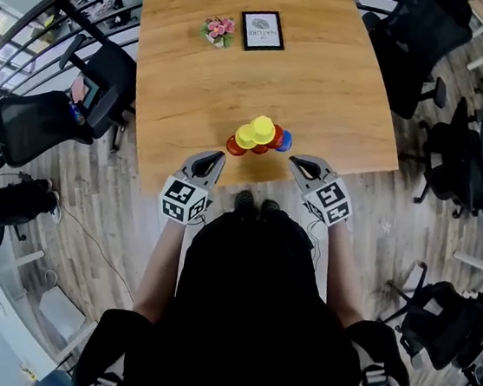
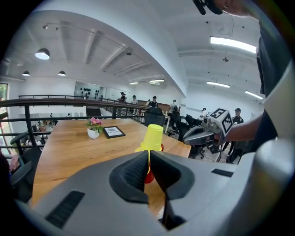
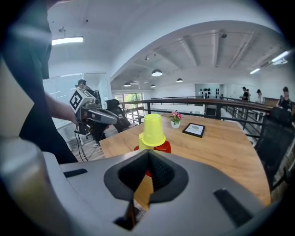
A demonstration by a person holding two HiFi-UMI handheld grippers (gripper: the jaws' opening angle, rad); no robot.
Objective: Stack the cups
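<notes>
Grippers, two, hand-held, are both pointing at the near edge of a wooden table (image 1: 264, 77). The left gripper (image 1: 217, 160) is keeping its jaws pressed together with nothing caught between them, and its marker cube is sitting close to the person's body. The right gripper (image 1: 298, 162) is likewise clenched and empty, its jaws meeting in a tight seam. The cups (image 1: 260, 138) are standing just ahead of the two sets of fingertips, in the gap between them, touching neither gripper. Within that cluster, a yellow cup (image 3: 153, 130) is resting mouth-down on top, and a second yellow one is showing just beside it on the left gripper's side. The red cups (image 3: 162, 147) are sitting beneath the yellow ones. A blue cup (image 1: 285, 141) is peeking out on the right gripper's side. Far beyond the cups, well apart from both grippers, a small flower pot (image 1: 218, 31) with pink blooms is standing on the table. A framed picture (image 1: 263, 30) is propped just beside the pot, on the right gripper's side. Black office chairs (image 1: 422, 35) are standing around the table on the plank floor. A dark railing (image 2: 69, 102) is running behind the table's far side.
</notes>
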